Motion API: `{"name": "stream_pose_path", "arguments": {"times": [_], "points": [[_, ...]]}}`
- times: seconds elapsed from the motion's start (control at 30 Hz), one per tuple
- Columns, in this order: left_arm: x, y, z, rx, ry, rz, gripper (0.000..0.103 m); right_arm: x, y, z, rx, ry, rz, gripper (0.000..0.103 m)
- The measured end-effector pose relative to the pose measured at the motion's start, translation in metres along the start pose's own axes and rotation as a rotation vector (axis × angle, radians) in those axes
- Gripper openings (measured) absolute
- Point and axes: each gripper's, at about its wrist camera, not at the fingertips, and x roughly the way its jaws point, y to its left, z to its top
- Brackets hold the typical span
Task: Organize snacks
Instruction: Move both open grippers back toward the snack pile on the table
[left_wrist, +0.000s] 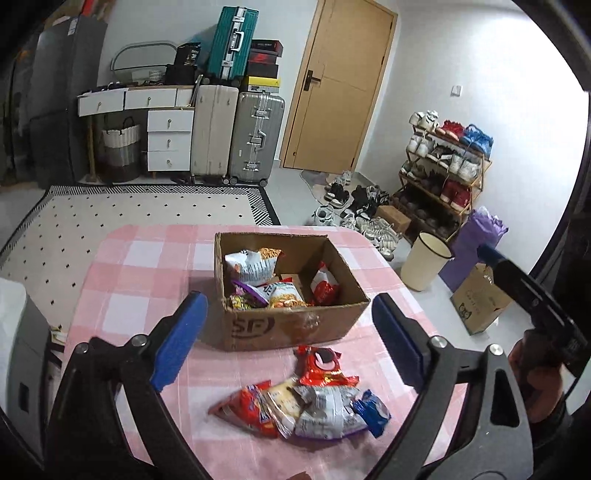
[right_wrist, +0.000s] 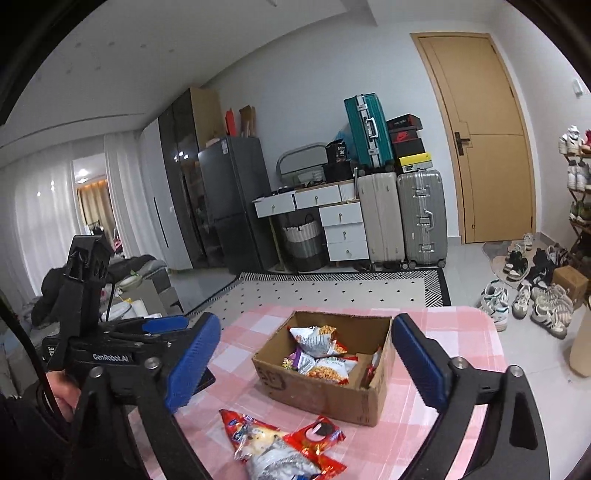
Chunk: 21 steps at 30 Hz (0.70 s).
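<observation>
An open cardboard box stands on the pink checked tablecloth and holds several snack packets. A loose pile of snack packets lies on the cloth in front of the box, with a red packet nearest the box. My left gripper is open and empty, held above the pile and the box's near wall. My right gripper is open and empty, held above the box and the pile. The right gripper also shows at the left wrist view's right edge.
A cream waste bin and a small carton stand on the floor right of the table. Shoes and a shoe rack lie beyond. Suitcases, drawers and a door line the far wall. A patterned rug lies behind the table.
</observation>
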Motion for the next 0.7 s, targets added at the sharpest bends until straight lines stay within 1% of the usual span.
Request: {"name": "stream_pose_path", "arguments": {"times": [0.03, 0.07, 0.1, 0.2, 0.23, 0.37, 0.5, 0.57, 0.7], "points": [[-0.005, 0.001, -0.004, -0.005, -0.006, 0.002, 0.094, -0.006, -0.001, -0.004, 0.007, -0.002, 0.002, 0.097], [-0.01, 0.001, -0.007, -0.01, -0.014, 0.005, 0.099, -0.01, -0.002, -0.007, 0.013, 0.001, -0.002, 0.097], [-0.015, 0.002, -0.011, -0.014, -0.023, 0.01, 0.102, -0.013, -0.003, -0.011, 0.019, 0.003, -0.007, 0.097], [-0.031, 0.002, -0.025, -0.007, -0.058, 0.022, 0.102, -0.024, -0.007, -0.022, 0.034, 0.011, -0.031, 0.099], [-0.035, 0.002, -0.031, -0.002, -0.06, 0.023, 0.102, -0.025, -0.009, -0.025, 0.037, 0.016, -0.036, 0.101], [-0.042, 0.002, -0.049, -0.01, -0.054, 0.022, 0.102, -0.032, -0.015, -0.04, 0.057, 0.037, -0.039, 0.101], [-0.038, 0.005, -0.069, -0.021, -0.045, 0.031, 0.102, -0.038, -0.021, -0.062, 0.082, 0.06, -0.039, 0.102], [-0.035, 0.006, -0.081, -0.03, -0.038, 0.032, 0.102, -0.034, -0.024, -0.071, 0.094, 0.085, -0.041, 0.103], [-0.021, 0.011, -0.102, -0.058, 0.0, 0.021, 0.102, -0.028, -0.026, -0.093, 0.105, 0.137, -0.036, 0.103]]}}
